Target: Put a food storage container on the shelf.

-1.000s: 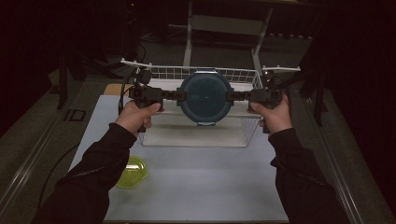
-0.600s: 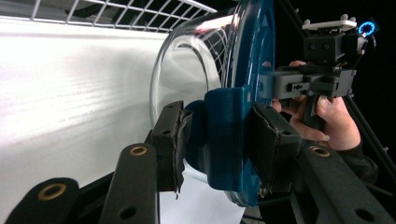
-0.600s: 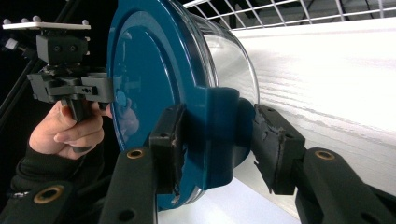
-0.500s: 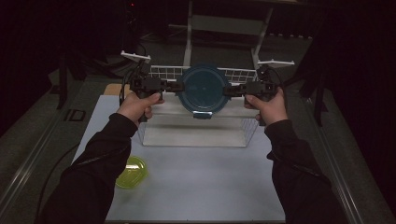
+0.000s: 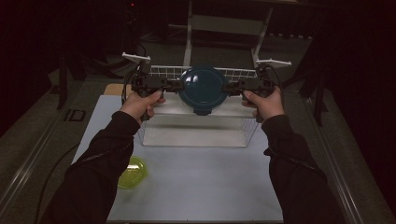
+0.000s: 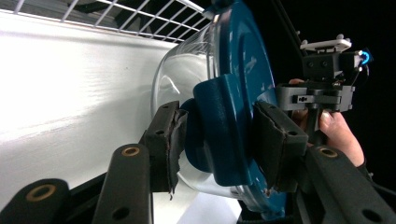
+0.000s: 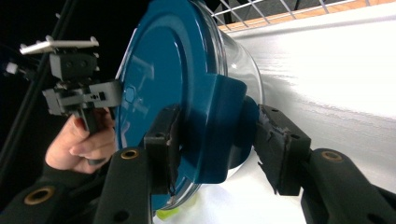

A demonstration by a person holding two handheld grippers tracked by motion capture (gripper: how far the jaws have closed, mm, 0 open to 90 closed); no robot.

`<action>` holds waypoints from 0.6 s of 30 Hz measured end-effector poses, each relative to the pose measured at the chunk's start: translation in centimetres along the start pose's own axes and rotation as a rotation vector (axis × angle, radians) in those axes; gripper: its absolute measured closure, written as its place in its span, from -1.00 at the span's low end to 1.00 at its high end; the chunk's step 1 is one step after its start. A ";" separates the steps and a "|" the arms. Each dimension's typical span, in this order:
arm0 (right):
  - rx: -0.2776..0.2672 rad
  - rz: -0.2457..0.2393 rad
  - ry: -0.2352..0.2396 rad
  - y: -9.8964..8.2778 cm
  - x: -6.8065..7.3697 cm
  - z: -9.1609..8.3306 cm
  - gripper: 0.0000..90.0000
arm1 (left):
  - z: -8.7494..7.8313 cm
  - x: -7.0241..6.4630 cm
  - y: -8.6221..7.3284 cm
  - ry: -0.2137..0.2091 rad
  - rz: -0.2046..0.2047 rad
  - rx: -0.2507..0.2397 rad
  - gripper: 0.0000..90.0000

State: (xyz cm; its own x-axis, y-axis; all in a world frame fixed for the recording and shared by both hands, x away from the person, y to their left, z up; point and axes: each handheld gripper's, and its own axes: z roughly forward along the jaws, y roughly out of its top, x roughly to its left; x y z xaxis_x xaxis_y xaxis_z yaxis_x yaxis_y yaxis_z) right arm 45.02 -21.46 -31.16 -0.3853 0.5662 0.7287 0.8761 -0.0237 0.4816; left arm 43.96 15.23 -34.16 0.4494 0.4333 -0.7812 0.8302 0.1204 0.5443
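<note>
The box [image 5: 203,88] is a round glass tub with a blue lid [image 6: 243,84]. It hangs over the wire basket [image 5: 196,119], tipped up so the lid faces the person. The left gripper [image 5: 173,86] and the right gripper [image 5: 233,87] each have a blue side clip of the lid between their jaws.

Both sets of jaws have just been opening. In the left gripper view both pads look close on the clip [image 6: 210,126]. In the right gripper view one pad [image 7: 275,149] stands a little off the clip [image 7: 219,130]. I cannot tell for sure if either gripper is pressing now.

I think the box is being set down into the basket. Next the hands would need to bring it low, let it rest, then open wide and pull away sideways.

The basket floor under the box is hidden. What is in the tub is hard to see. A yellow-green bowl [image 5: 130,171] sits on the table [image 5: 201,186], partly behind the left sleeve [image 5: 100,168].
</note>
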 end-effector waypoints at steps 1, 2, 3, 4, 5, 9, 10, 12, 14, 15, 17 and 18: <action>-0.001 0.009 0.002 0.0 -0.1 0.1 0.13 | 0.1 0.2 0.0 -0.005 -0.004 0.003 0.14; 0.001 0.017 0.002 0.1 -0.3 0.1 0.12 | 0.2 0.4 -0.1 -0.008 -0.016 0.005 0.12; 0.002 0.025 0.004 0.2 -0.4 0.2 0.11 | 0.4 0.5 -0.1 -0.010 -0.028 0.007 0.10; 0.004 0.031 0.002 0.3 -0.6 0.2 0.10 | 0.4 0.7 -0.1 -0.012 -0.031 0.005 0.08; 0.010 0.038 0.003 0.4 -0.8 0.3 0.09 | 0.5 0.8 -0.1 -0.014 -0.036 -0.001 0.07; -0.006 0.045 -0.019 0.7 -1.1 0.4 0.11 | 0.7 0.4 0.0 -0.004 -0.009 0.009 0.06; -0.010 0.041 -0.026 0.7 -1.0 0.3 0.12 | 0.7 0.3 0.0 0.003 0.000 0.014 0.05; -0.020 0.014 -0.054 0.7 -0.7 0.3 0.13 | 0.6 -0.1 0.0 0.025 0.027 0.017 0.04; -0.018 -0.002 -0.061 0.7 -0.5 0.1 0.13 | 0.6 -0.6 -0.1 0.060 0.068 0.019 -0.02; -0.024 -0.015 -0.074 0.6 -0.3 0.0 0.11 | 0.4 -0.8 -0.2 0.061 0.074 0.011 -0.08; -0.037 -0.032 -0.082 0.5 -0.2 -0.4 0.10 | 0.1 -1.1 -0.2 0.074 0.088 0.002 -0.14; -0.037 -0.032 -0.082 0.5 -0.2 -0.4 0.10 | 0.1 -1.1 -0.2 0.074 0.088 0.002 -0.15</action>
State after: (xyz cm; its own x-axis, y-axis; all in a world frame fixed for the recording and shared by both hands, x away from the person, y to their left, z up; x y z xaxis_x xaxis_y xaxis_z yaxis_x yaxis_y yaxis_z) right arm 45.43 -21.90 -30.83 -0.3868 0.6327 0.6709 0.8518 -0.0336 0.5227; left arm 43.30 14.66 -33.40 0.4955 0.5066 -0.7056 0.7892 0.0767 0.6093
